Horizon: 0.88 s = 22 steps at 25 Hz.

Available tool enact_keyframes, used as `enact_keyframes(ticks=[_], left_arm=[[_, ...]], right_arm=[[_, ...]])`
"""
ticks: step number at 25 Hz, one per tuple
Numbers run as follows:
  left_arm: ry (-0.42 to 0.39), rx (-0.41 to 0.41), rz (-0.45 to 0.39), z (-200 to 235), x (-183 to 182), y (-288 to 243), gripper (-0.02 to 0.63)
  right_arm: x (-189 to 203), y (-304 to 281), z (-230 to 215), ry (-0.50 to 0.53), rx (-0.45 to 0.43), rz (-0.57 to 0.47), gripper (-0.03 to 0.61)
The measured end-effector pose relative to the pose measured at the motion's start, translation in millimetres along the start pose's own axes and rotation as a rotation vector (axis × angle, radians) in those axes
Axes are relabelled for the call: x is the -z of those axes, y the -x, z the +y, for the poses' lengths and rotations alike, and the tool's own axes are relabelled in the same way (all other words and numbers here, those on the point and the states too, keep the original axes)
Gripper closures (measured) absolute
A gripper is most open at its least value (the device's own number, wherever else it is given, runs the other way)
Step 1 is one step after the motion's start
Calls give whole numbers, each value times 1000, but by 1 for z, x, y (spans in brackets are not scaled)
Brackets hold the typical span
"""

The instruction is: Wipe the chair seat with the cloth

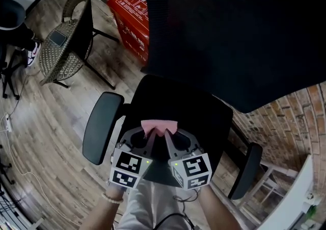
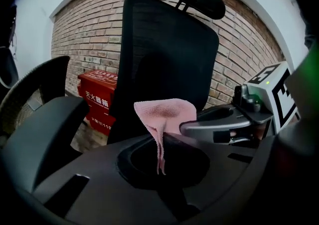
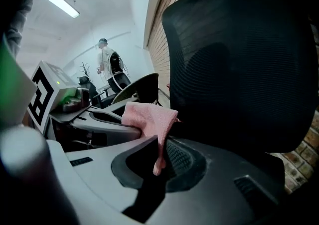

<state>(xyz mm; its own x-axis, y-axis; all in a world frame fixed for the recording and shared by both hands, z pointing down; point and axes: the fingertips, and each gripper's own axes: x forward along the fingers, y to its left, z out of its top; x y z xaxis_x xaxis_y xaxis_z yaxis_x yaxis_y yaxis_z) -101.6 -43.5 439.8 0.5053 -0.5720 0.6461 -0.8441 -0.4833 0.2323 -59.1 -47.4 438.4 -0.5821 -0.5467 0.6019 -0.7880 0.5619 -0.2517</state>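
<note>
Left tool [image 1: 149,134], right tool [image 1: 169,134] pinching cloth [image 1: 159,125], seat [image 1: 198,117], bricks [image 1: 298,117]

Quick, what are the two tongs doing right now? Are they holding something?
Left tongs: closed, pinching the pink cloth.
Right tongs: closed on the same cloth.

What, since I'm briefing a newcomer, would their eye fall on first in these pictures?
The pink cloth stands out most, pinched by the left claw and the right claw together above the black chair seat. Next come the huge dark backrest filling the upper right, and a red box on the floor behind the chair.
</note>
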Motion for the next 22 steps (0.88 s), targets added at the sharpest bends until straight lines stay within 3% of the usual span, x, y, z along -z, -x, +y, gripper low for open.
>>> enact_keyframes(ticks=[5,13,22], left_arm=[[15,-10,21,19,8,-20,586],[145,-71,42,47,11,-58,586],[146,-134,104,80,19,-103,586]], right_arm=[[5,-28,-10,6,27,29,520],[10,-67,-29,58,31,72,520],[17,-115,-51,77,21,118,520]])
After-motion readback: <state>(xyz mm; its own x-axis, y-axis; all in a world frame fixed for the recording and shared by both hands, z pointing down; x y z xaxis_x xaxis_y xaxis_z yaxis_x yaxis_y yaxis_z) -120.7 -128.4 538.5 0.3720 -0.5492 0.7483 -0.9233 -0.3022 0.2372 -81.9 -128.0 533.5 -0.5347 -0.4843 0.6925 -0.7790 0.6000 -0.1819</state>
